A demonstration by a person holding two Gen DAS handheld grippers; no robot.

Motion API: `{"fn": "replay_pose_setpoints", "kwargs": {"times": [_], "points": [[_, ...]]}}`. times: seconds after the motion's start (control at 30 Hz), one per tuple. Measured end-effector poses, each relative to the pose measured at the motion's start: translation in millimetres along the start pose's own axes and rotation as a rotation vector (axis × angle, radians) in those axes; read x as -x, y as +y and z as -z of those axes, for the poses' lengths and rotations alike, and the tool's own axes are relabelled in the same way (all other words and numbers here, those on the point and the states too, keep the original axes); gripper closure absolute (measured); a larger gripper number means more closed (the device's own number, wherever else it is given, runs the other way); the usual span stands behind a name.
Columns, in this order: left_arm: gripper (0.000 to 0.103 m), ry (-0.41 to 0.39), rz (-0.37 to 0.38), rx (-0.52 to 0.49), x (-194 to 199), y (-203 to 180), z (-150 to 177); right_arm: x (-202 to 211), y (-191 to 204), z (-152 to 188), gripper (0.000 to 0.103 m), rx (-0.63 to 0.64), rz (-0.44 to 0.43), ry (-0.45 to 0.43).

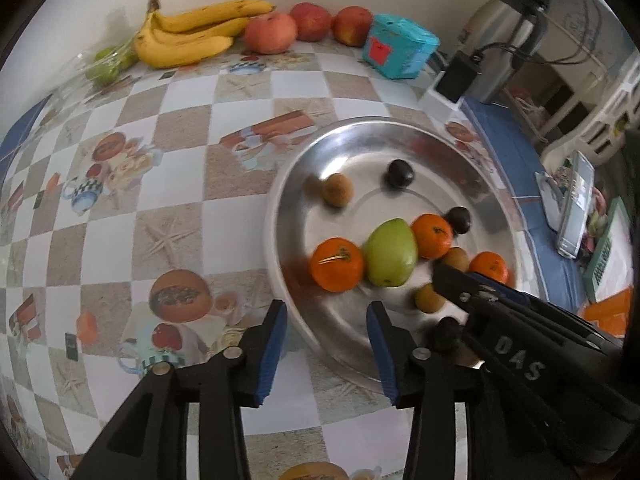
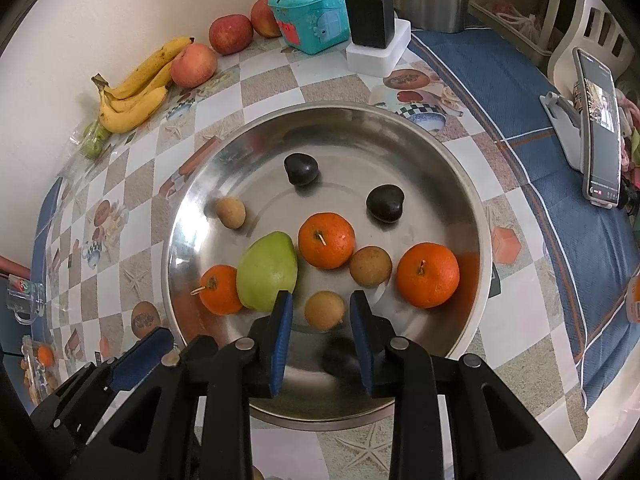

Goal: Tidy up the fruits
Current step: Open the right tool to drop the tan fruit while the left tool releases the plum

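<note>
A round steel tray (image 2: 460, 184) (image 1: 304, 168) holds a green pear (image 2: 268, 272) (image 1: 392, 254), three oranges (image 2: 326, 246), small brown fruits (image 2: 370, 266) and dark plums (image 2: 302, 169). My right gripper (image 2: 322, 314) is open over the tray's near part, its fingers either side of a small brown fruit (image 2: 324, 309); a blurred dark fruit (image 2: 340, 354) lies below it. My left gripper (image 1: 326, 328) is open and empty at the tray's near-left rim. In the left wrist view the right gripper's finger (image 1: 464, 286) reaches into the tray.
Bananas (image 1: 188, 34) (image 2: 132, 92), three apples (image 1: 270, 32) (image 2: 230, 34) and bagged green fruit (image 1: 108, 64) lie along the wall. A teal box (image 2: 308, 16), a charger on a white block (image 2: 374, 36), a steel kettle (image 1: 504, 44) and a phone on a stand (image 2: 600, 128) stand at the right.
</note>
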State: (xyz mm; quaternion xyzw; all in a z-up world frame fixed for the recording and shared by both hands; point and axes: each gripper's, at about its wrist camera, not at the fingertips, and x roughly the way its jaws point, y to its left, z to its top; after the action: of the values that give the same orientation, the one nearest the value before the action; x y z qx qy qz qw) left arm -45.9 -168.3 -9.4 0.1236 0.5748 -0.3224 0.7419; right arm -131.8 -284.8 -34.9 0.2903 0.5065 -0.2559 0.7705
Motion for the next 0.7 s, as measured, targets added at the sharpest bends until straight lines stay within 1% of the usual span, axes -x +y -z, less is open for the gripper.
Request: {"fn": "replay_pose_setpoints", "kwargs": {"times": [0.13,0.27,0.33,0.5,0.6,0.63,0.67,0.7], "points": [[0.057,0.025,-0.007,0.072,-3,16,-1,1,1,0,0.072,0.004,-0.001,-0.004],[0.057,0.017,-0.024,0.128,2,32,-3,2,3,1,0.073,0.009,-0.005,-0.006],[0.057,0.010,-0.044,0.156,5,40,-4,3,5,0,0.073,0.014,-0.008,-0.009],[0.057,-0.009,-0.131,0.196,11,60,-5,9,10,2,0.073,0.028,-0.018,-0.027],[0.057,-0.017,-0.149,0.215,12,67,-5,12,15,3,0.073,0.048,-0.015,-0.037],[0.057,-0.020,-0.157,0.217,13,69,-5,12,17,4,0.070,0.058,-0.012,-0.041],[0.057,-0.021,-0.164,0.216,14,70,-6,12,19,5,0.065,0.065,-0.009,-0.045],[0.056,-0.028,-0.184,0.216,15,72,-5,12,21,6,0.054,0.072,-0.004,-0.050]]}}
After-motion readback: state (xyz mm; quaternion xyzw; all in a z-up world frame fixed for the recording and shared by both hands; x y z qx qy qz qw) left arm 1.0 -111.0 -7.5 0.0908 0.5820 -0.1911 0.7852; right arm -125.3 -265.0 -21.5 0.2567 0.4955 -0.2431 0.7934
